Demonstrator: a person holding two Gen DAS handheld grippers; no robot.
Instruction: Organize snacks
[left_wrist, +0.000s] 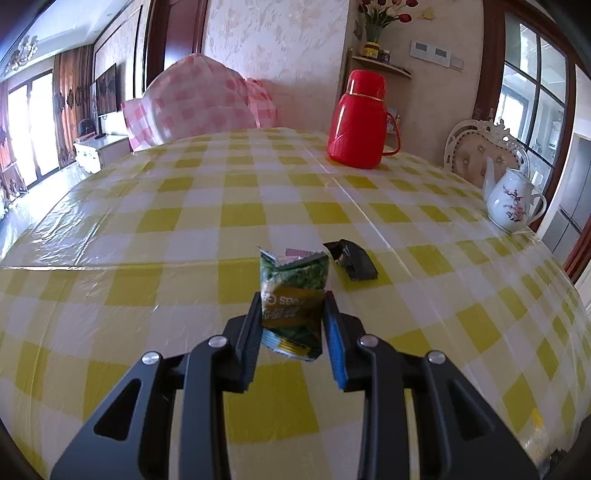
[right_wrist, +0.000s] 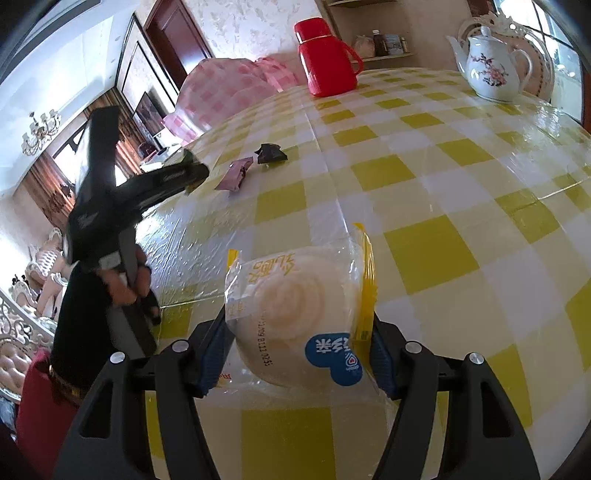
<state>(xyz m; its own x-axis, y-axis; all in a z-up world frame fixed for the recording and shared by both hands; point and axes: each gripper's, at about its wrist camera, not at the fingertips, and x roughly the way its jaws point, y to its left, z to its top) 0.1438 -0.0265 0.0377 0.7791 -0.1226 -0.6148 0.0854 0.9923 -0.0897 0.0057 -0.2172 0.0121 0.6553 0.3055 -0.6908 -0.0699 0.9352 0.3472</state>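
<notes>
My left gripper (left_wrist: 291, 306) is shut on a green snack packet (left_wrist: 293, 295) and holds it upright just above the yellow-checked table (left_wrist: 147, 236). A black snack packet (left_wrist: 352, 260) lies on the table just beyond it to the right. A pink packet's edge (left_wrist: 295, 253) peeks out behind the green one. My right gripper (right_wrist: 295, 332) is shut on a round white bun in a clear and yellow wrapper (right_wrist: 295, 299). In the right wrist view the left gripper (right_wrist: 192, 173) is at the left, with the pink packet (right_wrist: 236, 177) and black packet (right_wrist: 271, 153) on the table beside it.
A red thermos jug (left_wrist: 356, 122) stands at the table's far side. A white flowered teapot (left_wrist: 511, 201) stands near the right edge. A pink checked cover (left_wrist: 199, 103) drapes a chair behind the table. A cream chair (left_wrist: 476, 147) stands at the right.
</notes>
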